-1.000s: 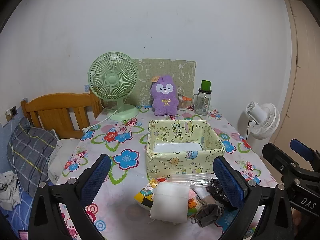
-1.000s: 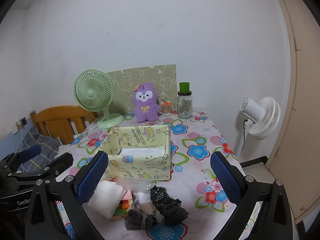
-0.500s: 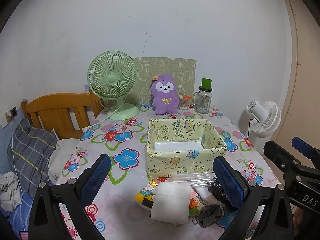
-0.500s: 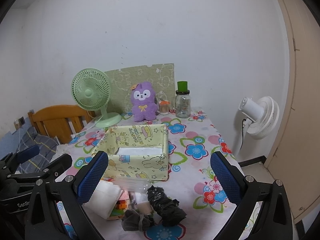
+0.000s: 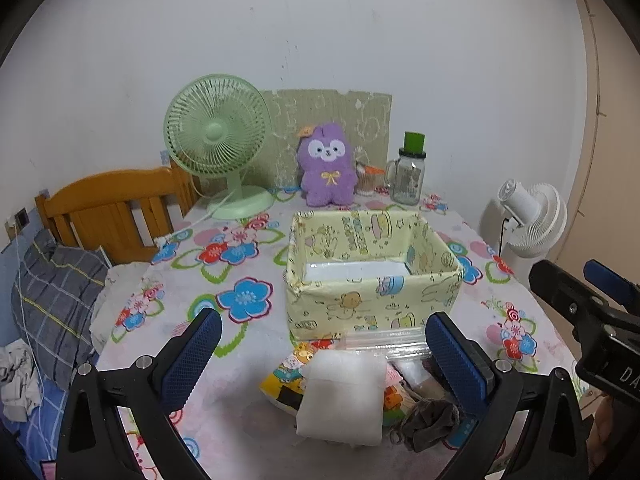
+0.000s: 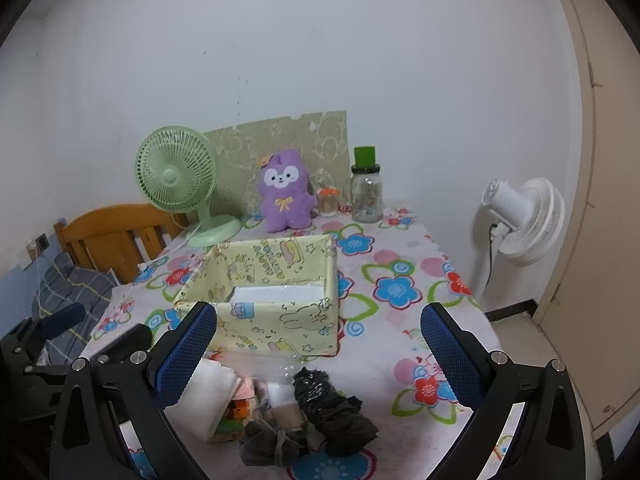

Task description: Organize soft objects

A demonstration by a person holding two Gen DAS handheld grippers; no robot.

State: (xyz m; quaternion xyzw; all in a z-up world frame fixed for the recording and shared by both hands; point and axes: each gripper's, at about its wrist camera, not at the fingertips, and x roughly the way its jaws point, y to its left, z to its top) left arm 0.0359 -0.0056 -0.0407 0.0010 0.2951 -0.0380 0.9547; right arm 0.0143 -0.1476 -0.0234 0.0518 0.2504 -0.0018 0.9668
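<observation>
- Since a second ago, we see the yellow box (image 5: 372,268) slightly farther off in both views; the pile itself has not shifted.
- Our left claw (image 5: 322,356) and right claw (image 6: 320,354) hover above the near edge of the surface (image 6: 404,344), both spread wide, gripping nothing.
- The soft things lie near the box: a white pad (image 5: 342,398), a grey sock (image 6: 270,444).
- Only the right view shows the black bundle (image 6: 334,410) whole.
</observation>
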